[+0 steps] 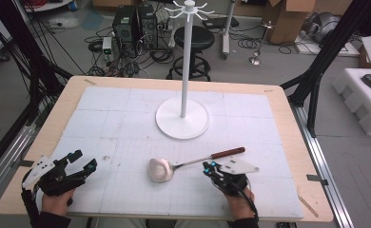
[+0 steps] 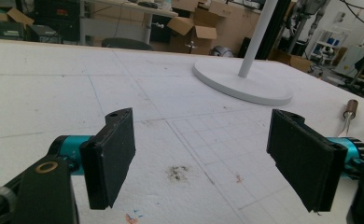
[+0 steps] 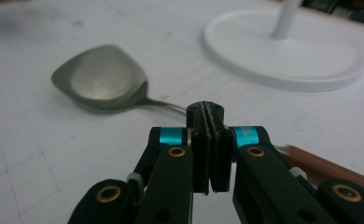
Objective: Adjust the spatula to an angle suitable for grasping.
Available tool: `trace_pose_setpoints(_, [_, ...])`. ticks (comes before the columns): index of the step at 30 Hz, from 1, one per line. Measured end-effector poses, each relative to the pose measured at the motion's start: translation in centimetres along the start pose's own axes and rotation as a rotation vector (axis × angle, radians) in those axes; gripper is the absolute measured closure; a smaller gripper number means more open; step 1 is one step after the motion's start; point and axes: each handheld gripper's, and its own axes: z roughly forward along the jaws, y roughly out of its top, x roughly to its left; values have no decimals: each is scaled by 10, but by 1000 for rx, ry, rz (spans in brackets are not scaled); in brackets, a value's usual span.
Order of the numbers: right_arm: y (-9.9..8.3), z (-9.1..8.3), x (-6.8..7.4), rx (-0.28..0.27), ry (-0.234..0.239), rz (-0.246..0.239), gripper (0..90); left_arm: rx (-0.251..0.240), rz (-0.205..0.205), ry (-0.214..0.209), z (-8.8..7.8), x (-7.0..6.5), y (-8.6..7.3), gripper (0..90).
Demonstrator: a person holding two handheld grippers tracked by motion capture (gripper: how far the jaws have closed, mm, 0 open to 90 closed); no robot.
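Observation:
A metal spatula (image 1: 161, 169) with a brown wooden handle (image 1: 229, 153) lies on the white mat, head to the left. My right gripper (image 1: 209, 166) sits at the shaft near the handle. In the right gripper view its jaws (image 3: 207, 111) are pressed together with nothing between them; the spatula head (image 3: 103, 79) lies beyond, and the shaft runs under the tips to the brown handle (image 3: 318, 163). My left gripper (image 1: 84, 159) rests at the table's near left corner, open and empty (image 2: 203, 158). A white hook stand (image 1: 186, 61) rises from a round base (image 1: 182, 126) at mid-table.
The white gridded mat (image 1: 112, 123) covers most of the wooden table (image 1: 288, 142). The stand's base (image 2: 241, 84) lies ahead of the left gripper, with the spatula handle tip (image 2: 351, 109) at the right. Beyond the far edge are a black stool (image 1: 194, 38) and computer towers (image 1: 126, 23).

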Motion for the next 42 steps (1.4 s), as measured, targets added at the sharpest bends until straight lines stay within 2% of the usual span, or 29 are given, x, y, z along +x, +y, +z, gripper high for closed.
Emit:
trace_pose_setpoints(4, [7,28,13,114,15,-50,896,-3,-11,-4,0,1,0,239])
trace_pose_setpoints(6, [7,33,14,135,13,-49,896,-3,-9,-5,0,1,0,241])
trace_pose_setpoints(7, [8,43,15,170,1,-37,896,-5,-11,-5,0,1,0,243])
trace_pose_setpoints(8, [8,43,15,170,1,-37,896,-5,-11,-5,0,1,0,244])
trace_pose_setpoints(9, [10,51,15,202,-24,-32,896,-2,-11,-6,-1,1,0,244])
trace_pose_setpoints(10, [10,51,15,202,-24,-32,896,-2,-11,-6,-1,1,0,244])
trace_pose_setpoints(11, [10,56,14,223,-44,-38,897,-5,-12,-5,-1,1,0,245])
trace_pose_setpoints(19, [12,60,10,214,-60,-23,897,-5,-11,-3,-1,1,0,247])
trace_pose_setpoints(22, [12,54,6,194,-61,-14,897,-7,-8,-2,-1,1,0,248])
trace_pose_setpoints(24, [12,42,-7,150,-95,20,897,-11,-5,-2,-2,1,0,248])
trace_pose_setpoints(25, [11,34,-16,130,-125,57,897,-13,-3,-3,-1,0,0,248])
trace_pose_setpoints(26, [11,34,-16,130,-125,57,897,-13,-3,-3,-1,0,0,248])
trace_pose_setpoints(27, [9,19,-39,107,-206,88,896,-11,-4,-3,-1,0,0,248])
trace_pose_setpoints(29, [4,5,-63,107,-297,120,897,-11,-3,-2,-1,0,0,248])
trace_pose_setpoints(32, [-3,-13,-95,97,-432,164,896,-10,0,0,-1,0,0,249])
trace_pose_setpoints(33, [-3,-13,-95,97,-432,164,896,-10,0,0,-1,0,0,248])
trace_pose_setpoints(34, [-6,-20,-112,98,-499,185,896,-9,2,0,-1,0,0,248])
trace_pose_setpoints(36, [-10,-22,-127,115,-536,223,896,-11,1,0,-1,-1,0,249])
trace_pose_setpoints(37, [-10,-22,-127,115,-536,223,896,-12,4,1,-1,-1,0,249])
trace_pose_setpoints(38, [-13,-22,-133,133,-554,230,896,-13,5,0,-1,-1,0,249])
trace_pose_setpoints(39, [-19,-19,-140,157,-552,262,896,-14,5,0,-2,-1,-1,248])
trace_pose_setpoints(40, [-19,-19,-140,157,-552,262,896,-14,5,0,-2,-1,-1,248])
trace_pose_setpoints(41, [-22,-12,-143,190,-525,260,896,-15,5,-2,-2,-1,-1,249])
trace_pose_setpoints(42, [-22,-12,-143,190,-525,260,896,-15,5,-2,-2,-1,-1,248])
